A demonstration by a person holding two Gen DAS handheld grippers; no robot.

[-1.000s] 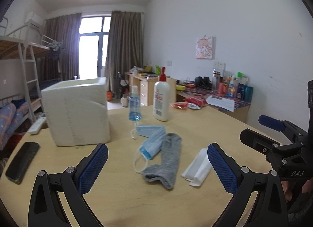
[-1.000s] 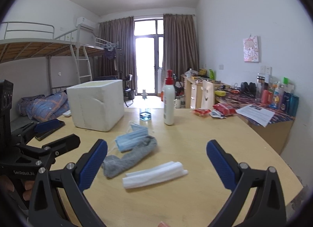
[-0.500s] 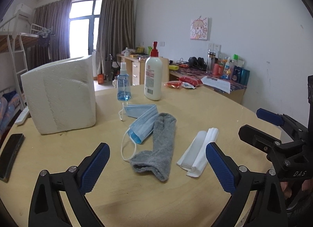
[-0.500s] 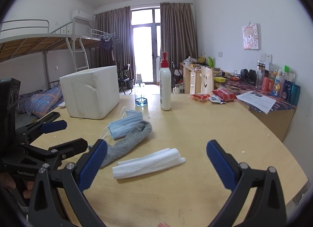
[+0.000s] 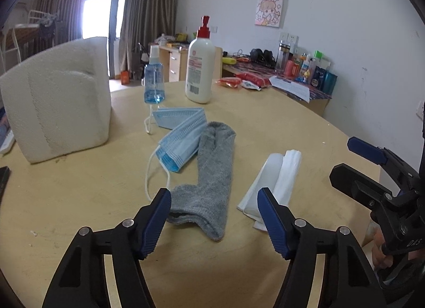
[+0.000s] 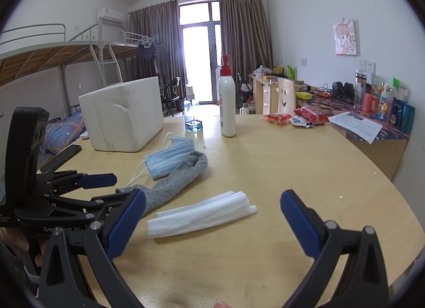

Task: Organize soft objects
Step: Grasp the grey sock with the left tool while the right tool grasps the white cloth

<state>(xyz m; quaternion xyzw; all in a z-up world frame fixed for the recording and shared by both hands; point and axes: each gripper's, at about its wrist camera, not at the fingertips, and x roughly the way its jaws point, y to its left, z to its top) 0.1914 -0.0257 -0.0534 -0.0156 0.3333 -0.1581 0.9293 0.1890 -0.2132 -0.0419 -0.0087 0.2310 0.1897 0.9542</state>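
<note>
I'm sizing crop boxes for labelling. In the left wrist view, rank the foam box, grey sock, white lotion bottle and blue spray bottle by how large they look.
1. Foam box
2. Grey sock, though it lies nearer the camera, which inflates it
3. White lotion bottle
4. Blue spray bottle

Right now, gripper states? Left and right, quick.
Left gripper: open, holding nothing, jaws straddling the near end of the grey sock.
Right gripper: open, holding nothing, in front of the white folded cloth.

White letters "DAS" on the black right tongs (image 5: 369, 159), partly hidden white lettering "Gen…oot AI" on the black left tongs (image 6: 102, 188), lotion bottle (image 5: 199, 68) label print too small to read
</note>
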